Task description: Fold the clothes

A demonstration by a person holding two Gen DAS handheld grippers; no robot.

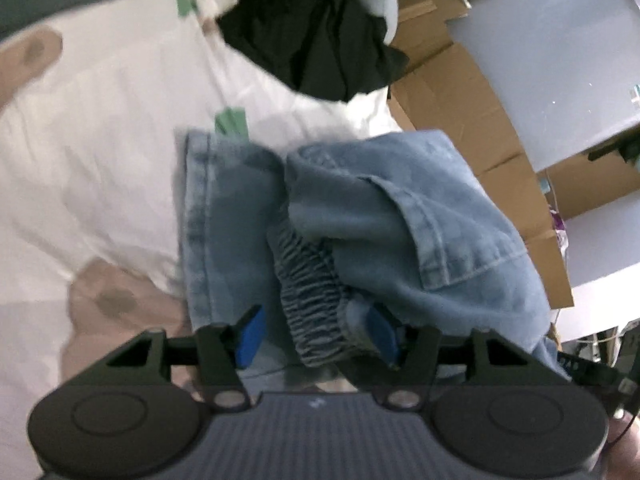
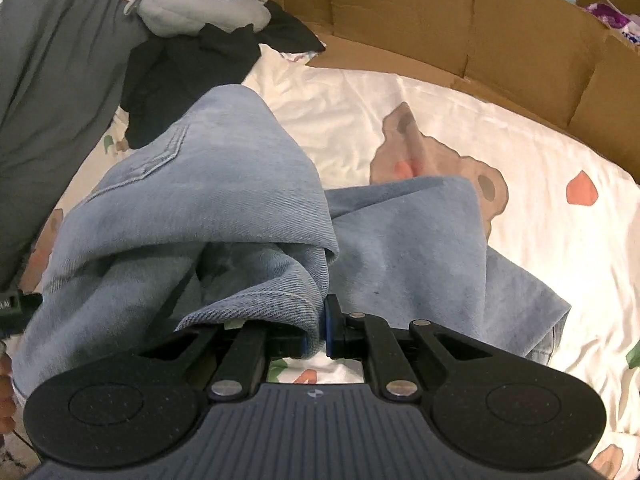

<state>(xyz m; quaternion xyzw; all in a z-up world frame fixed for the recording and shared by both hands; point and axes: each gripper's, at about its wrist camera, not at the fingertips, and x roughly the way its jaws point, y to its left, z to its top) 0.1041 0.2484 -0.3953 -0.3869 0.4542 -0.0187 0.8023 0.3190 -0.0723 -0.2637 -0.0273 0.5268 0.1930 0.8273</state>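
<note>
Light blue jeans (image 1: 400, 220) lie bunched on a white sheet printed with bears (image 1: 100, 140). My left gripper (image 1: 316, 332) stands wide open. The gathered elastic waistband (image 1: 316, 300) runs between its blue pads (image 1: 250, 332) and is not squeezed. In the right wrist view the jeans (image 2: 220, 200) drape in a thick fold over the sheet (image 2: 440, 120). My right gripper (image 2: 320, 332) is shut on a hemmed edge of the denim, which hangs down over its left finger.
A crumpled black garment (image 2: 180, 72) and a grey plush pillow (image 2: 192, 4) lie at the far side. Brown cardboard (image 2: 440, 12) walls the bed's edge. A dark grey-green cloth (image 2: 52, 80) covers the left. Fingers of a hand (image 2: 6, 392) show at the left edge.
</note>
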